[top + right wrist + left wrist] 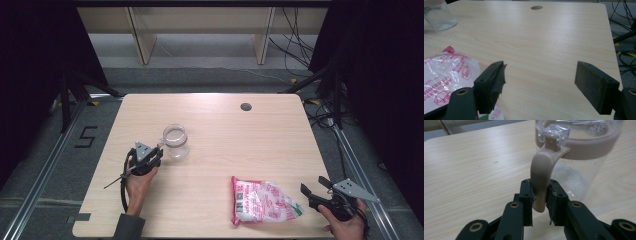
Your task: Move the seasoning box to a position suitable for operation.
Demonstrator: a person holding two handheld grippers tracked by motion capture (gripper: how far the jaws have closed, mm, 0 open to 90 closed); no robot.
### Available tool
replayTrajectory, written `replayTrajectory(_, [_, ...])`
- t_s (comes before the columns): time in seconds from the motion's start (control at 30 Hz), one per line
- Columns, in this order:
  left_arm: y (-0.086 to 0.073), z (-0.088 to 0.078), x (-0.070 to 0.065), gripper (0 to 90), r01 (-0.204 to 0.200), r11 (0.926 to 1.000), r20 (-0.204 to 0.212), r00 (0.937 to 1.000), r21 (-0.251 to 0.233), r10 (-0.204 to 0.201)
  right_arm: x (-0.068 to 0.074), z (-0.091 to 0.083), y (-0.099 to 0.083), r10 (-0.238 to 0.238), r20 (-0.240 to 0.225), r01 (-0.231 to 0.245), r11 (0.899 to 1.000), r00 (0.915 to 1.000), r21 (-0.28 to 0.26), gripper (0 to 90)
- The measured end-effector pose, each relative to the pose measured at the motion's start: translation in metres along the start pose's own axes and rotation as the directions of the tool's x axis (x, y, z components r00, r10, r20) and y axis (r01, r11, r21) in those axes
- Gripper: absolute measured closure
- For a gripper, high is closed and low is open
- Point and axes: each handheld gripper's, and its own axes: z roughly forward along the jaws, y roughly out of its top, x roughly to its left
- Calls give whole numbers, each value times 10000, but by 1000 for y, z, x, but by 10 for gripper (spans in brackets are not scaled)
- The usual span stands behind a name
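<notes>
Clear plastic and a beige band mark the jug (584,157) now held at its handle (540,182) by the left claw (540,202), whose two black pads are pressed on either side of the handle's lower end. In the high view the jug (176,141) is seen standing upright on the pale wood bench (225,150), just ahead of that claw (159,150) and touching it only through the handle. The step in hand is judged to be the moving of the jug by its handle, probably toward the bag.

The grip is taken low on the curved handle, near its free tip, so the jug could swing or slip out if it were lifted quickly; a firmer hold would be had with the handle seated deeper between the pads. The jug should be kept upright and carried level, with the wrist held steady.

The right claw (541,85) is held wide open with nothing between its pads, hovering over bare bench. Just to its left lies the white-and-pink printed bag (446,75), flat on the bench; in the high view the bag (262,200) is seen beside that claw (316,191) and well apart from the jug. The bag is best taken by an edge, so that it is not crushed or its contents spilled.
</notes>
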Motion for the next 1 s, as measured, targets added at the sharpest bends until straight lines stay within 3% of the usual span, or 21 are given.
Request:
replayTrajectory(0.17, [1, 4, 5, 770, 67, 10000, -115, 9999, -61, -67, 0, 1, 0, -69, 9, 69, 10000, 10000, -27, 249])
replayTrajectory(0.2, [1, 7, 7, 772, 139, 9997, 35, 9999, -210, -139, 3, -1, 0, 266, 108, -268, 9996, 9996, 117, 249])
replayTrajectory(0.23, [1, 8, 8, 772, 325, 9991, 114, 9994, -268, -322, 0, 0, 0, -55, 59, 55, 10000, 10000, -17, 249])
replayTrajectory(0.33, [1, 9, 9, 774, 262, 9993, 175, 9995, -268, -258, 0, 0, 0, -59, 73, 59, 10000, 10000, -1, 249])
replayTrajectory(0.37, [1, 8, 7, 773, 92, 9997, 201, 9998, -235, -88, -1, 0, 0, -127, 111, 128, 9999, 9999, -55, 249])
replayTrajectory(0.43, [0, 9, 3, 774, 61, 9994, 417, 9991, -330, -47, 3, 0, 0, 274, 64, -274, 9996, 9996, 110, 249])
replayTrajectory(0.53, [1, 10, -8, 777, -230, 9989, 799, 9965, -420, 263, 2, 0, 1, 91, -7, -91, 9998, 10000, 186, 249])
replayTrajectory(0.57, [2, 10, -11, 778, -296, 9987, 853, 9958, -405, 329, 1, 1, 0, -83, 31, 83, 10000, 10000, -39, 249])
replayTrajectory(0.7, [3, 9, -26, 781, -546, 9976, 1295, 9898, -427, 597, 0, 1, 1, -112, 26, 112, 9999, 9999, -6, 249])
replayTrajectory(0.83, [4, 8, -37, 781, -852, 9953, 1510, 9843, -451, 911, 1, 1, 1, 26, 20, -26, 10000, 10000, 27, 249])
replayTrajectory(0.87, [4, 8, -38, 780, -940, 9942, 1568, 9825, -515, 1010, 3, 0, 1, 308, -58, -307, 9995, 9995, 112, 249])
replayTrajectory(0.9, [4, 7, -40, 780, -978, 9943, 1559, 9824, -435, 1034, 0, 1, 1, -57, -160, 57, 10000, 9999, 3, 249])
replayTrajectory(0.93, [4, 6, -42, 778, -848, 9954, 1643, 9822, -456, 912, 3, 0, 1, 201, -75, -200, 9998, 9998, 95, 249])
replayTrajectory(0.97, [3, 6, -44, 777, -888, 9950, 1674, 9813, -456, 952, 2, 0, 1, 30, -95, -30, 10000, 10000, -4, 249])
replayTrajectory(1.0, [4, 6, -45, 776, -1111, 9926, 1687, 9786, -483, 1178, 3, 0, 1, 98, -105, -98, 10000, 9999, -8, 249])
